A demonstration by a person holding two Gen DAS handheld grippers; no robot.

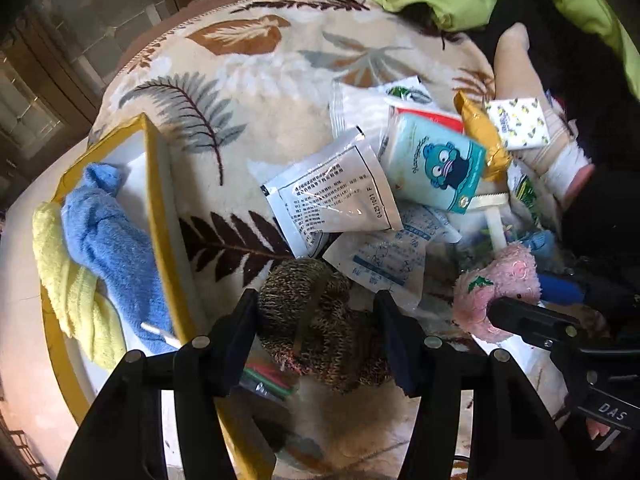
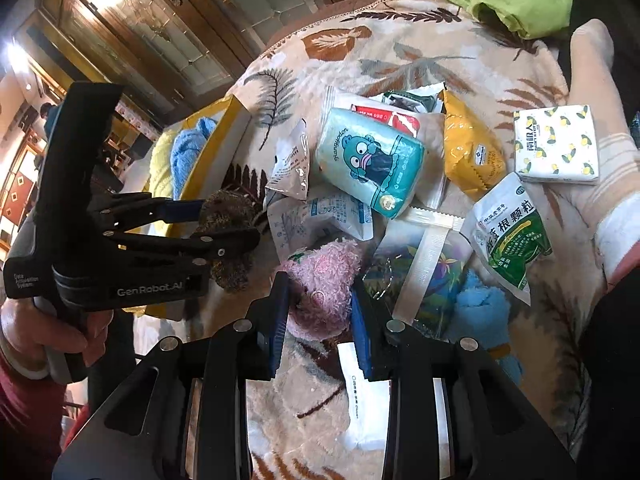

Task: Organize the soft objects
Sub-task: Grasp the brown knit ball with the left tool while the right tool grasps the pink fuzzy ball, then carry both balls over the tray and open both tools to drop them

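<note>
Leaf-print blanket (image 1: 256, 92) before wooden cabinets (image 2: 132, 32); left jaws around brown knit, right jaws around pink plush.

Between my left tongs (image 1: 316, 312) sat a brown-and-tan speckled knit bundle (image 1: 316, 320); my right tongs (image 2: 320, 300) framed a pink fuzzy toy (image 2: 320, 280). Left of them lay blue (image 1: 108, 240) and yellow towels (image 1: 68, 284) in a yellow-rimmed box (image 1: 158, 200). Beyond spread a cream blanket (image 1: 260, 92) with brown and grey leaves.

1. A leaf-patterned blanket (image 1: 256, 92) covers the surface.
2. A yellow-rimmed tray (image 1: 158, 184) sits at its left edge.
3. Packets lie heaped on it: a white sachet (image 1: 332, 192), a teal tissue pack (image 2: 370, 160), a lemon-print pack (image 2: 558, 144).
</note>
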